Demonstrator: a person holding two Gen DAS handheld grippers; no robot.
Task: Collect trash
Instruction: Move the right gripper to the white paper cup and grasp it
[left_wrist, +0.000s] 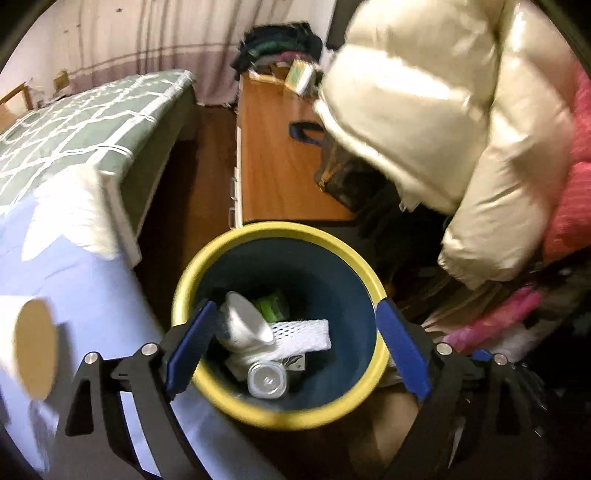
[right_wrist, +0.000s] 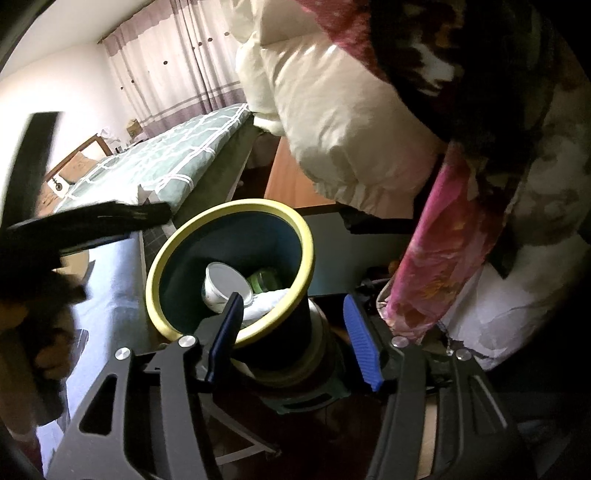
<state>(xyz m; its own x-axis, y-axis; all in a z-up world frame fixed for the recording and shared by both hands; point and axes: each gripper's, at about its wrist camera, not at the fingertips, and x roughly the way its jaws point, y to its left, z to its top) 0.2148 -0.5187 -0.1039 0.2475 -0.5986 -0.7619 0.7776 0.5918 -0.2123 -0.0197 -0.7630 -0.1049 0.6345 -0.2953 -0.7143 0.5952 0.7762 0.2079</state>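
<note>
left tongs (left_wrist: 291, 347) gaping, nothing between them, above bin (left_wrist: 236, 236) mouth at lower centre | right tongs (right_wrist: 291, 336) half-spread astride the bin's wall (right_wrist: 295, 325), contact unclear | trash: white cup (left_wrist: 245, 321), mesh sleeve (left_wrist: 306, 334), clear bottle (left_wrist: 266, 380) lie inside | risk: bin tips if right tongs slip; paper roll (left_wrist: 31, 343) on worktop (left_wrist: 96, 280) at lower left likely still uncollected

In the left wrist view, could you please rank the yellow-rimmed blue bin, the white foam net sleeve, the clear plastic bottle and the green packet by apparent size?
1. Yellow-rimmed blue bin
2. White foam net sleeve
3. Clear plastic bottle and green packet: alike, packet partly hidden, so unranked.
</note>
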